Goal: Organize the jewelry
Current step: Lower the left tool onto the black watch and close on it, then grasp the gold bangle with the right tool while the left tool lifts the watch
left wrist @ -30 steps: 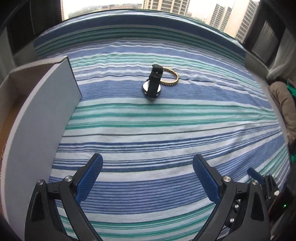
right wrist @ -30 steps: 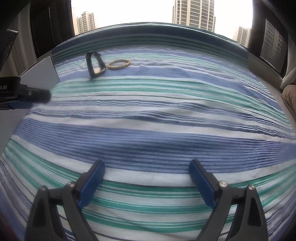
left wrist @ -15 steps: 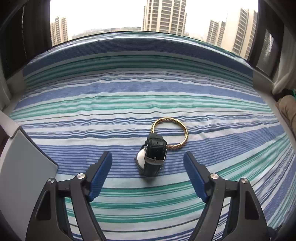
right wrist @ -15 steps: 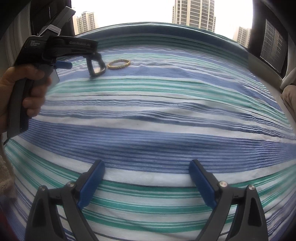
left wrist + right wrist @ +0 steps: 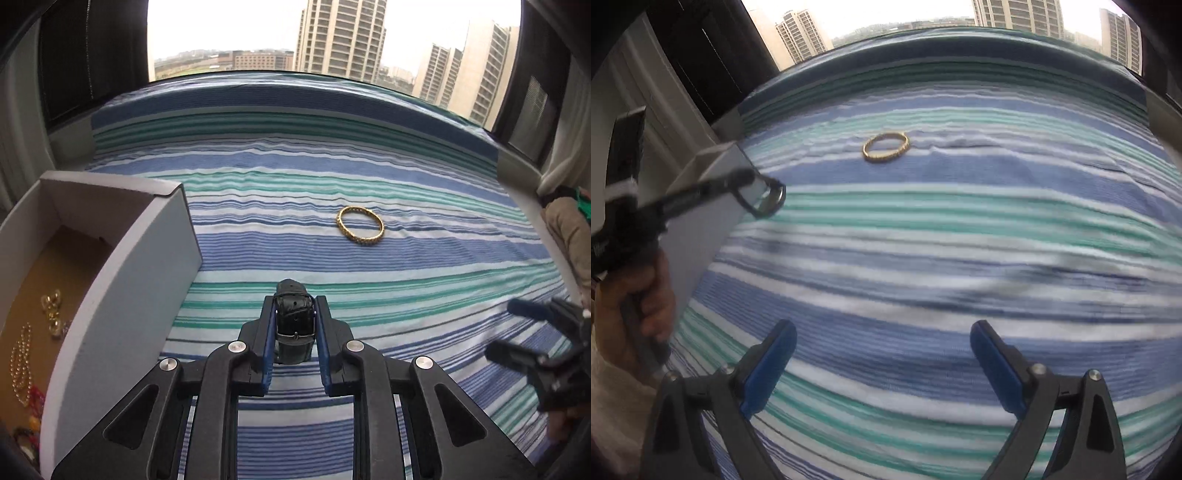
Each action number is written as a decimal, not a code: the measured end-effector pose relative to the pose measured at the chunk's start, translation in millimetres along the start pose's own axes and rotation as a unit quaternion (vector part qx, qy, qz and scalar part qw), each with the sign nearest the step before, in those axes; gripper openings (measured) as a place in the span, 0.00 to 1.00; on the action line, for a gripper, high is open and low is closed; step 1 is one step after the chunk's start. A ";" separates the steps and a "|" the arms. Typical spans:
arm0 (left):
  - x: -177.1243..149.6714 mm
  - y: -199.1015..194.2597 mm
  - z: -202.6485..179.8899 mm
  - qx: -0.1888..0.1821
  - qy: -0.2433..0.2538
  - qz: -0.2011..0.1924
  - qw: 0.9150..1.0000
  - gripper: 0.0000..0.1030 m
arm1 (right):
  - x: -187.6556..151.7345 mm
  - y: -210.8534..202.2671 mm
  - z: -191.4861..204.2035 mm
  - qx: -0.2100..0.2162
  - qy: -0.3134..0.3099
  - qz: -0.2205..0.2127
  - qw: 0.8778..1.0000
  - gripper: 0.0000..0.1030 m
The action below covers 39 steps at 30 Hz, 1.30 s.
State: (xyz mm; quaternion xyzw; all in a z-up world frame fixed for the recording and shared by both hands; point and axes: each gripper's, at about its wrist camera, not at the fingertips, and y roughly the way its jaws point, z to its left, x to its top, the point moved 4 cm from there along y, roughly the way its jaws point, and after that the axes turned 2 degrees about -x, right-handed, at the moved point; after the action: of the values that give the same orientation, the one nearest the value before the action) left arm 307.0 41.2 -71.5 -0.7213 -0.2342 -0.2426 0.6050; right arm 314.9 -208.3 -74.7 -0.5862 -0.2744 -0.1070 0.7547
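Because I want the watch [image 5: 294, 320] in the box [image 5: 122, 295], my left gripper [image 5: 295, 339] is closing on its black strap, and the blue pads squeeze it from both sides so it will not slip. The box sits just to the left, open on top, with beads and earrings already inside. The gold bangle [image 5: 360, 230] lies farther off on the striped sheet [image 5: 406, 184], a bit to the right.

From my right gripper [image 5: 882, 363], the jaws stand wide with nothing between them, I think ready for the bangle [image 5: 886, 146] far ahead. At the left, the watch [image 5: 764, 197] hangs off the sheet beside the box [image 5: 705, 221].
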 end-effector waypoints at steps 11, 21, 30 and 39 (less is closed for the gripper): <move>-30.6 -20.1 41.0 0.038 -0.041 0.039 0.998 0.18 | 128.3 173.9 44.6 -0.044 -0.141 0.052 0.988 0.40; -38.9 -26.9 48.1 0.061 -0.039 0.036 0.997 0.18 | 96.1 151.9 26.7 -0.019 -0.089 0.036 0.995 0.05; -58.5 -75.5 44.3 -0.014 -0.063 0.042 0.997 0.18 | 68.9 104.9 38.3 0.057 -0.049 0.011 0.997 0.05; -69.7 -231.5 131.5 -0.036 -0.136 -0.035 0.989 0.18 | 76.2 28.7 184.3 0.194 -0.118 -0.040 0.973 0.05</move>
State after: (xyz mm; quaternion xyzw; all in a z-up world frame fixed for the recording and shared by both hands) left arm 115.8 204.5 40.4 -0.7605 -0.3300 -0.1717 0.5323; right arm 338.6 -13.9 -27.4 -0.4256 -0.4002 -0.0121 0.8115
